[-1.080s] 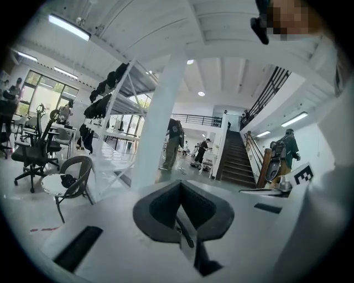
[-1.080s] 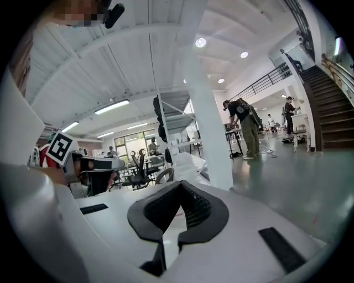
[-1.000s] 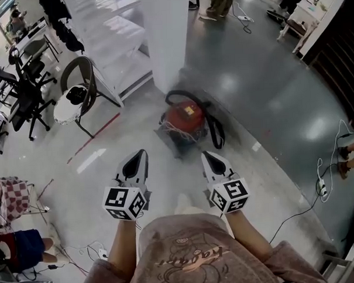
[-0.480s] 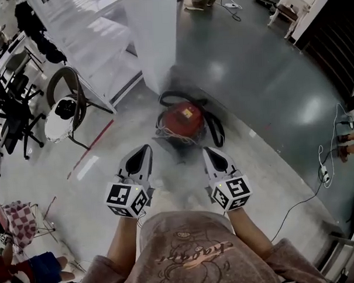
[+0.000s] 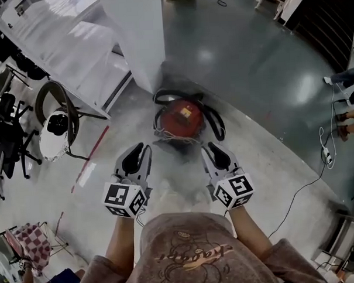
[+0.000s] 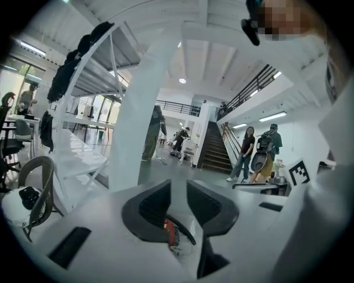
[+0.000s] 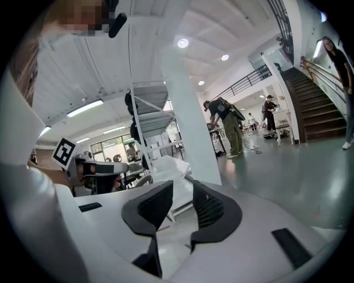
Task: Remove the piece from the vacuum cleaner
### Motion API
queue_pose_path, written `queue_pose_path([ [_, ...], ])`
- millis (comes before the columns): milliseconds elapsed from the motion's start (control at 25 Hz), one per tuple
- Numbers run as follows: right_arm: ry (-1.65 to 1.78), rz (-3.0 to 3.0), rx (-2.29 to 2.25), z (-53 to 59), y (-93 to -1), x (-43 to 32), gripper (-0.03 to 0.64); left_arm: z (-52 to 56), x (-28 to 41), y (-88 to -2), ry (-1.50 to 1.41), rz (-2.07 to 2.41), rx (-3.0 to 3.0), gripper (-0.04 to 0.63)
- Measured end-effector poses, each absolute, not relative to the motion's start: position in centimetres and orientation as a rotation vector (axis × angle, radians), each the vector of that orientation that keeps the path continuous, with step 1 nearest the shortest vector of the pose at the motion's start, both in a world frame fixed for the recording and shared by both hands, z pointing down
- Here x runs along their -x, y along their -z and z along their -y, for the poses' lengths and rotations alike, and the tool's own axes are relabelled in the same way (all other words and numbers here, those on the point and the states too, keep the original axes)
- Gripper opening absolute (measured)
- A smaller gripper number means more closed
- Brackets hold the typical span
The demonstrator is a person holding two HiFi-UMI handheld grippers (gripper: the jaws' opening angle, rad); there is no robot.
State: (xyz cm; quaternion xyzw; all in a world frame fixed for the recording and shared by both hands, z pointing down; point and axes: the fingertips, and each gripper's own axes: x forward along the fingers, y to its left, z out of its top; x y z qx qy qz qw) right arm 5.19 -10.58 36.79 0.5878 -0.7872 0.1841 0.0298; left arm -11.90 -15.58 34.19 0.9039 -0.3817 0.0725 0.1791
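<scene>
Jaws of left gripper [image 5: 140,150] and right gripper [image 5: 213,148] newly eased slightly apart, nothing between them, both just short of red vacuum cleaner [image 5: 180,118].

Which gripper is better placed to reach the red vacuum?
Probably the left gripper: its view shows the vacuum past its jaws; the right gripper sees none. Both have just been opening, empty.
</scene>
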Motion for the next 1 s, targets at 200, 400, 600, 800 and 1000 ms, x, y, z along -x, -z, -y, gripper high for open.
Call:
queue_pose_path([
  [200,-0.602,2.416,-1.798,12.3,-38.7,-4.7,0.239,17.3,11.3,-36.4,-0.276,0.965,-2.587,0.209],
  [400,-0.636,2.359,-1.790,13.5,-41.3,-4.7,0.259,19.1,11.1,-39.2,-0.379,0.860,-2.611,0.304],
  [600,-0.665,2.295,-1.712,14.0,-45.8,-3.9,0.259,20.5,11.1,-43.5,-0.487,0.750,-2.617,0.304],
  [800,-0.728,2.219,-1.644,14.7,-52.5,-4.0,0.262,20.9,9.5,-50.0,-0.629,0.603,-2.624,0.304],
  [1000,-0.798,2.165,-1.538,14.6,-60.4,-3.1,0.262,20.0,7.5,-59.0,-0.813,0.421,-2.599,0.303],
])
